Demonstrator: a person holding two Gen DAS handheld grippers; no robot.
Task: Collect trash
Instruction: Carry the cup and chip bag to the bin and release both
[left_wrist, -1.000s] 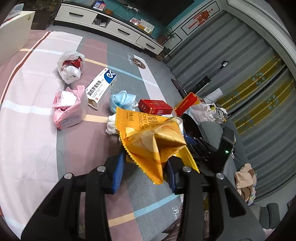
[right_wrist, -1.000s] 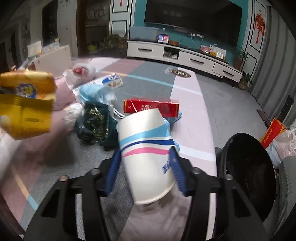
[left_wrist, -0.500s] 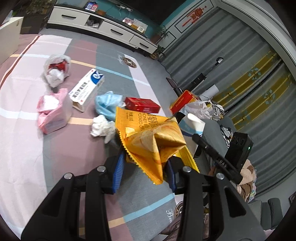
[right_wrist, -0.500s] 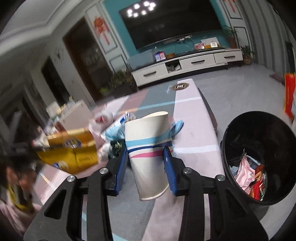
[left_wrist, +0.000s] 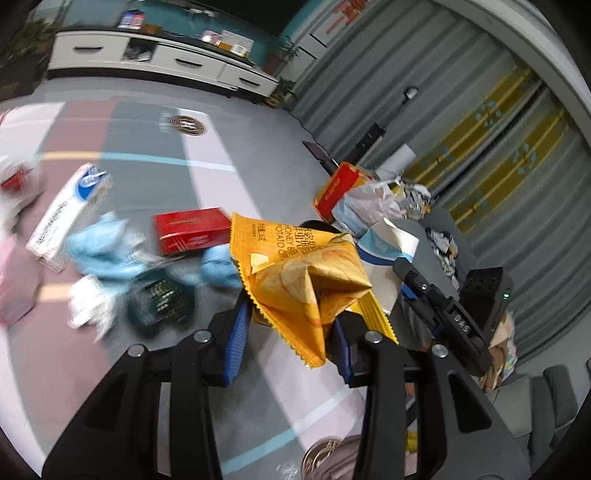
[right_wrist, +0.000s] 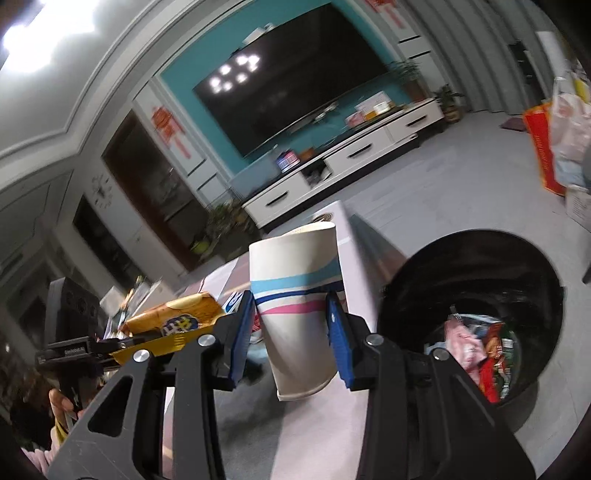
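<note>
The left gripper (left_wrist: 290, 328) pinches a crumpled yellow chip bag (left_wrist: 303, 273) between its blue pads; beyond lie a red box (left_wrist: 190, 230) and blurred litter. The right gripper (right_wrist: 291, 332) clamps a striped paper cup (right_wrist: 299, 295), with the black bin (right_wrist: 476, 295) just right of its jaws

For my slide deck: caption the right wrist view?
Right gripper carries a paper cup toward the black bin.
</note>
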